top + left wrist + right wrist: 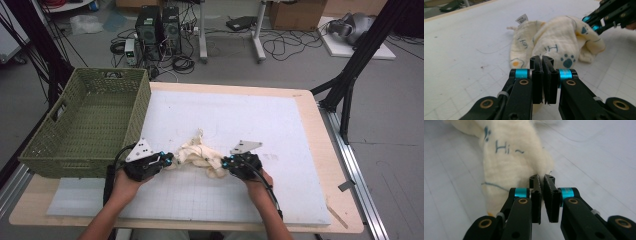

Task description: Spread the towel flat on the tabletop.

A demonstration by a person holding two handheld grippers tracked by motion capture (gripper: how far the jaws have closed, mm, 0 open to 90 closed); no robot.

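- Cloth (199, 155), cream with blue paw prints, a "Hi~" print and orange spots, lies crumpled in a loose heap on the white gridded mat (280, 125), near the person's edge of the table (320, 150) and between the 2 grippers.
- Left gripper (169, 160) sits at the heap's left end; in the left gripper view its jaws are pressed together at the near hem of the cloth (554, 42), and they look to be pinching a thin edge of fabric, though the fold itself is hidden behind the pads.
- Right gripper (225, 162) sits at the heap's right end; in the right gripper view its jaws are brought close with a narrow slit between them, right at a corner of the cloth (516, 160). A stray thread shows just above the tips, so I judge that a bit of fabric is caught there.
- Green woven basket (85, 125) stands on the table's left side, well apart from the cloth.
- Progress, as I judge it: both ends of the cloth appear gripped, so the grasping step looks done.
- Left to do: the cloth is bunched with no clean fold visible, so it has yet to be spread, folded or lifted; if the basket is its goal, none of that move has been made.
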